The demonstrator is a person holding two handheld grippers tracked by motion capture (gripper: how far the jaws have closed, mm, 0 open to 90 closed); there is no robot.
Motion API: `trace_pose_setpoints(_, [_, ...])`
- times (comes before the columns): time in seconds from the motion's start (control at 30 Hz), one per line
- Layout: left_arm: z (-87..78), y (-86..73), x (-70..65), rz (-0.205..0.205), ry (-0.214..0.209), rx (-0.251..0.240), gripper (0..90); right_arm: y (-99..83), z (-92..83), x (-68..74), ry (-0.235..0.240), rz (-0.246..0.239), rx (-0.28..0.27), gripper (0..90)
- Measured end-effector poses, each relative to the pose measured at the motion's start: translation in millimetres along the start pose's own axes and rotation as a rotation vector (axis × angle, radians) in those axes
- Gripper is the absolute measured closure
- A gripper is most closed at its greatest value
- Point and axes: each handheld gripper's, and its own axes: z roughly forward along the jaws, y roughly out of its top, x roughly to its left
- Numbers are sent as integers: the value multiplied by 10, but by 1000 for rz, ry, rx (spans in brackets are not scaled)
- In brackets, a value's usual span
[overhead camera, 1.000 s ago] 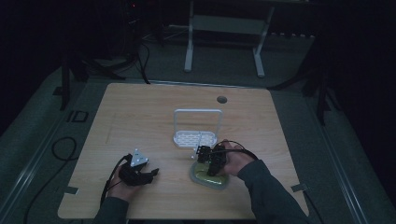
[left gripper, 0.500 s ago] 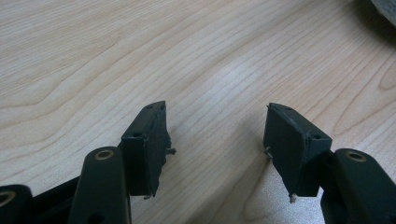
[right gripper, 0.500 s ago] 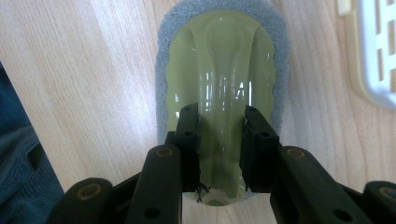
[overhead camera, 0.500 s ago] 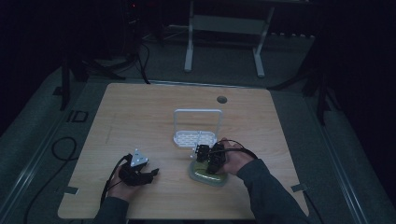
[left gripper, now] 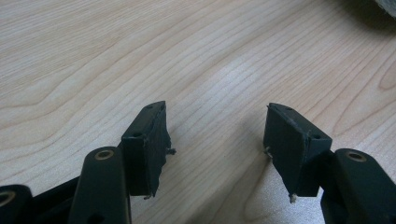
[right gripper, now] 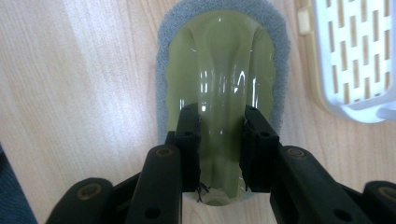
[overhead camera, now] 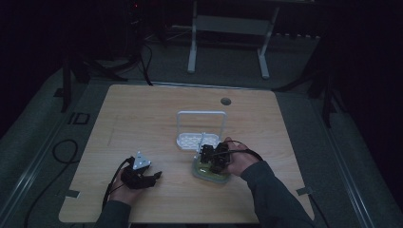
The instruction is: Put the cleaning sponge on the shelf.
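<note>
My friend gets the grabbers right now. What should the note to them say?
Right gripper: shut on the raised middle grip of the green scrubber, which has a grey sponge edge and lies on the table.
Left gripper: open, nothing between its jaws, resting low over bare wood at the table's near left.
White rack: just beyond the scrubber, close beside it.
Done: the scrubber is gripped.
Left: lift it, probably into the rack; that is a guess.

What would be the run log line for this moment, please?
right tongs: gripping green sponge handle | left tongs: open, empty | white rack: beside sponge
</note>
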Motion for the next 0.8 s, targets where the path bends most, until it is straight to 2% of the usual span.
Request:
trace_pose_setpoints(0.67, [2,2,-2,0,-1,-1,402,121,-99,8,-87,-54,-29,714])
trace_pose_setpoints(0.8, [3,3,-2,0,-1,-1,402,124,-110,-4,-86,-56,-44,714])
